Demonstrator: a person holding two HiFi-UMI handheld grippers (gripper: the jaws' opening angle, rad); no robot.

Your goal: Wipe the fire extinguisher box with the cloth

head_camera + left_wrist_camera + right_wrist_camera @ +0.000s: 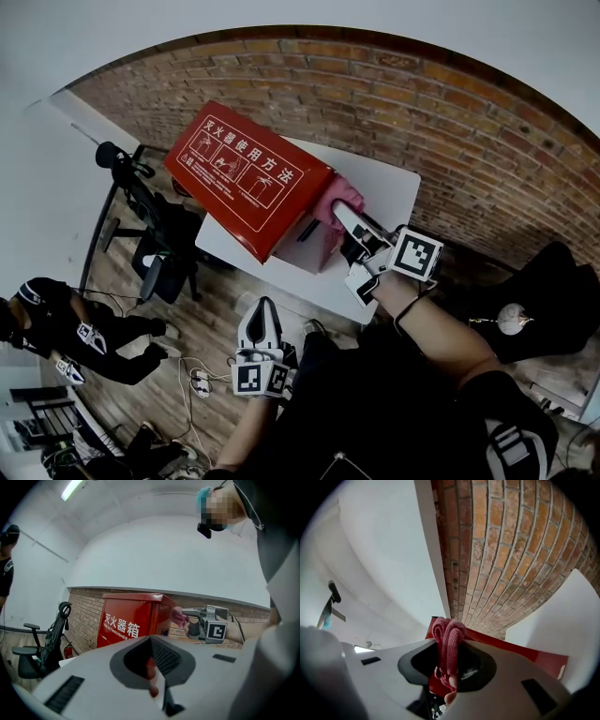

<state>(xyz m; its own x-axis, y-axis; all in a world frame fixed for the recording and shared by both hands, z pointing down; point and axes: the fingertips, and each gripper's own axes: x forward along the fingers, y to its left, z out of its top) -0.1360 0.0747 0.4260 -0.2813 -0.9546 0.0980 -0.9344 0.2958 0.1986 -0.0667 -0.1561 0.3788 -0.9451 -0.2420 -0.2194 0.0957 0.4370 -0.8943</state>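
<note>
While the right tool is clamped on the bunched pink cloth, it holds that cloth against the upper edge of the red fire extinguisher box, at the end nearest the brick wall. The box stands upright on a white table, with its white-printed lid facing up. In the right gripper view the cloth fills the gap between the 2 jaws and bulges out above them, with the red box just behind it.

The left tool hangs low in front of the person, well apart from the table and touching nothing. In the left gripper view its jaws are drawn together with nothing between them, and they point towards the box, beside which the right tool and the cloth show. A black office chair stands left of the table, and 1 other person in dark clothes is further left.
</note>
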